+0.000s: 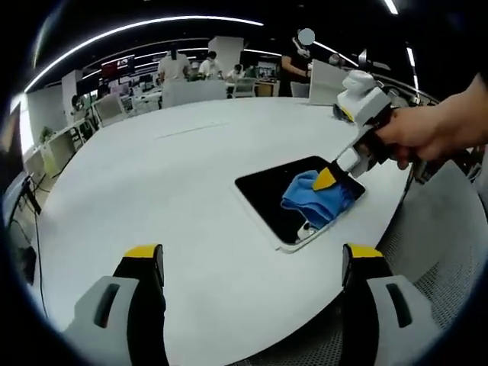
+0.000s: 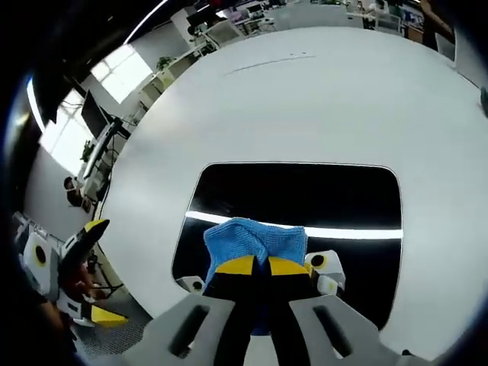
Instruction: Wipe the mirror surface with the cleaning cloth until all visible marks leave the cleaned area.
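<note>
Jaws of the right gripper (image 2: 253, 267) are clamped on the blue cloth (image 2: 255, 238), pressed onto the dark mirror (image 2: 305, 191) lying flat near the white table's (image 2: 305, 91) edge, while the left gripper (image 1: 252, 263) hovers over the table with jaws apart and empty. To wipe well, I judge the cloth should stay flat and pressed, swept in overlapping passes to every corner, mirror kept from sliding. Count: one mirror, one cloth, two grippers.
</note>
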Tool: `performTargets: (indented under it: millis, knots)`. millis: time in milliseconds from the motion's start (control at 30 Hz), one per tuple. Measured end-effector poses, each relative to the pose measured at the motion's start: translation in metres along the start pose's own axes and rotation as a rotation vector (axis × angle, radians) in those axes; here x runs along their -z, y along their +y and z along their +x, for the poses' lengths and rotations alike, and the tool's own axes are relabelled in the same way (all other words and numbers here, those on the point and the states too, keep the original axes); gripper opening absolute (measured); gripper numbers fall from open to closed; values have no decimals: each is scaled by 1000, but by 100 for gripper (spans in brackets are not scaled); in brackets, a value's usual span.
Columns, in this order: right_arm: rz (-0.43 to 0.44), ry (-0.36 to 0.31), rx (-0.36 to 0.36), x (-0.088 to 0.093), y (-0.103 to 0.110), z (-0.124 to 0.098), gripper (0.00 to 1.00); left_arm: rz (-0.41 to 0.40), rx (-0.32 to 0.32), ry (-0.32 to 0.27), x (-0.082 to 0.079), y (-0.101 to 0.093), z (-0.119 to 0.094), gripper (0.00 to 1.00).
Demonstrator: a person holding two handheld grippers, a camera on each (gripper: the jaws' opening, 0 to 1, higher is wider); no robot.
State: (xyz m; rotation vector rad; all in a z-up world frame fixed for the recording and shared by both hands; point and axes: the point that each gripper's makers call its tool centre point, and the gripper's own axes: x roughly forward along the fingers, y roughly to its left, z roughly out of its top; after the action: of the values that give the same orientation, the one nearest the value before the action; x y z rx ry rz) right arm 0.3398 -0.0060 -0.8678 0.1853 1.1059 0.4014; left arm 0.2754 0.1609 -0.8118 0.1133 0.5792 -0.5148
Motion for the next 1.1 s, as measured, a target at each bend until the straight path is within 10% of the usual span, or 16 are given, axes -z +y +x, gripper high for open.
performTargets:
  millis: [1100]
  knots:
    - [-33, -4, 22, -67, -21, 26, 0, -56, 16, -66, -10, 1, 1, 99]
